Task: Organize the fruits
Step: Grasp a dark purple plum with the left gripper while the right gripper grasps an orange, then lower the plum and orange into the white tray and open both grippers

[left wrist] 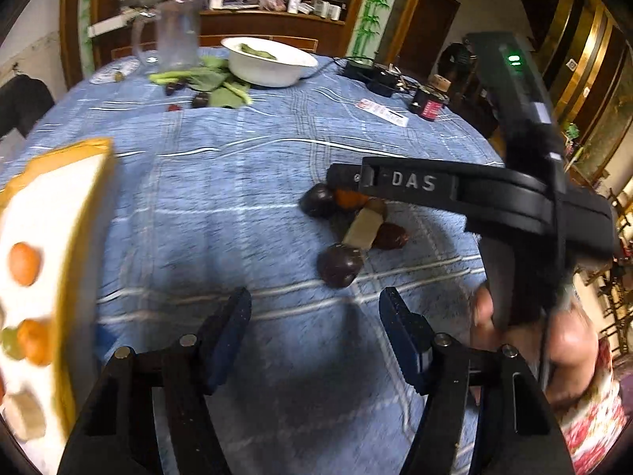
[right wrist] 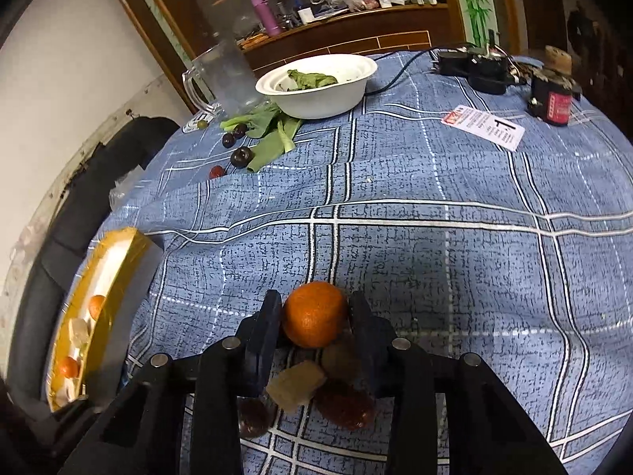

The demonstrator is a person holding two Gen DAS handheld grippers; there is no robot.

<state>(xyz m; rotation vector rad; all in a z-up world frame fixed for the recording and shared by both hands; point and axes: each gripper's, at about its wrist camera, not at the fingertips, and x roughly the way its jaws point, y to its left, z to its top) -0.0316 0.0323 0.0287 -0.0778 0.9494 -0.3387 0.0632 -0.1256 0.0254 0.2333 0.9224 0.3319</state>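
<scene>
Right wrist view: right gripper (right wrist: 314, 312) fingers bracket the orange (right wrist: 313, 314), touching both sides. Left gripper (left wrist: 314, 308) fingers spread apart, empty, plum (left wrist: 340, 264) just ahead.

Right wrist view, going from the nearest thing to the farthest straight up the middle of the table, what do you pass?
Red fruit → tan chunk → orange between the right gripper fingers → greens → white bowl → glass mug.

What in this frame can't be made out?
- Left wrist: tray is motion-blurred and cut off by the left edge.
- Left wrist: orange is mostly hidden by the right gripper.
- Right wrist: whether the jaws touch the orange.
</scene>
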